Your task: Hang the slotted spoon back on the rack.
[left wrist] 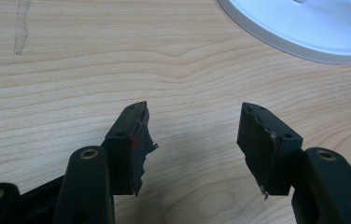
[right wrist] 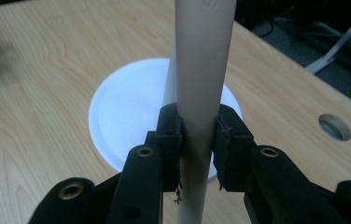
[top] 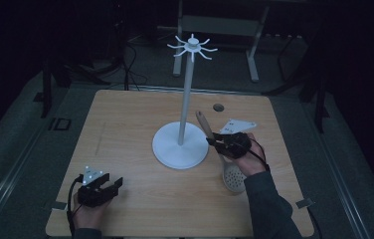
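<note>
A beige slotted spoon lies slanted beside the white hook stand (top: 188, 89), its perforated bowl (top: 233, 177) near the table's front right and its handle pointing up toward the pole. My right gripper (top: 211, 142) is shut on the handle just right of the stand's round base (top: 167, 149). In the right gripper view the jaws (right wrist: 200, 140) clamp the beige handle (right wrist: 204, 70), with the white base (right wrist: 127, 107) behind it. My left gripper (top: 117, 183) rests at the front left, open, nothing between its fingers. In its own view the left gripper (left wrist: 192, 130) hovers over bare wood, the base's rim (left wrist: 313, 28) at top right.
The stand's top carries a ring of several curved hooks (top: 192, 47). A cable hole (top: 218, 107) sits in the wooden table (top: 125, 124) behind the right gripper. Dark floor and a metal frame lie beyond the far edge.
</note>
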Demonstrator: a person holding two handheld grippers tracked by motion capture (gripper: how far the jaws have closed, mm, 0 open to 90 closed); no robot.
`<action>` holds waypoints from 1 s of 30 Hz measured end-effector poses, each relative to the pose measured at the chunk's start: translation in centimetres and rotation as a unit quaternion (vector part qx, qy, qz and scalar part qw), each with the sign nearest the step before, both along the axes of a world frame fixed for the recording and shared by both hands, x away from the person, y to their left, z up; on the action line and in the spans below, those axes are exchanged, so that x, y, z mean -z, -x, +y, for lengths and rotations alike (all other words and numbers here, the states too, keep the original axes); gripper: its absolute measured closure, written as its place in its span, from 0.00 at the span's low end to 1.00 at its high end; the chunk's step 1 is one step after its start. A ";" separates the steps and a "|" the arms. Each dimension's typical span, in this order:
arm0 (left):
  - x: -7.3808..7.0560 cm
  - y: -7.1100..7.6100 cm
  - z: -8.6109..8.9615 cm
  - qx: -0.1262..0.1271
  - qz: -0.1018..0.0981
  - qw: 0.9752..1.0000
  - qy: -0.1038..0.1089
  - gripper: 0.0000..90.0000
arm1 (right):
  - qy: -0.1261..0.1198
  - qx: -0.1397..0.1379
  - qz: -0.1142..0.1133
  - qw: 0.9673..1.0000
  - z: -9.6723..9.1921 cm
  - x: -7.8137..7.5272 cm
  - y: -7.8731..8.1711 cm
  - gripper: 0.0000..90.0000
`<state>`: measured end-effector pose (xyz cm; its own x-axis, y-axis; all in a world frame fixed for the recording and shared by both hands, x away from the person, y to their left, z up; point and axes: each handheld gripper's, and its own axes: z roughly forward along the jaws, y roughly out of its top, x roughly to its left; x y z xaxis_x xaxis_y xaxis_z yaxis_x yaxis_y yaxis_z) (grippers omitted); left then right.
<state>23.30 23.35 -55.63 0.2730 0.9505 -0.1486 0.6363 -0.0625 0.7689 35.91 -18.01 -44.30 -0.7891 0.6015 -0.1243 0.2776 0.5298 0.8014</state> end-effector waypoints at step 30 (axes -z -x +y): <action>0.0 0.1 0.1 -0.002 -0.002 1.000 0.002 0.49 | -0.091 0.012 -0.054 0.994 -0.1 -3.0 0.9 0.82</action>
<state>23.23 23.45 -55.58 0.2698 0.9508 -0.1519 0.6338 -0.0566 0.7714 35.01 -18.09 -41.25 -0.7619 0.6407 -0.0944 0.1962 0.3673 0.9092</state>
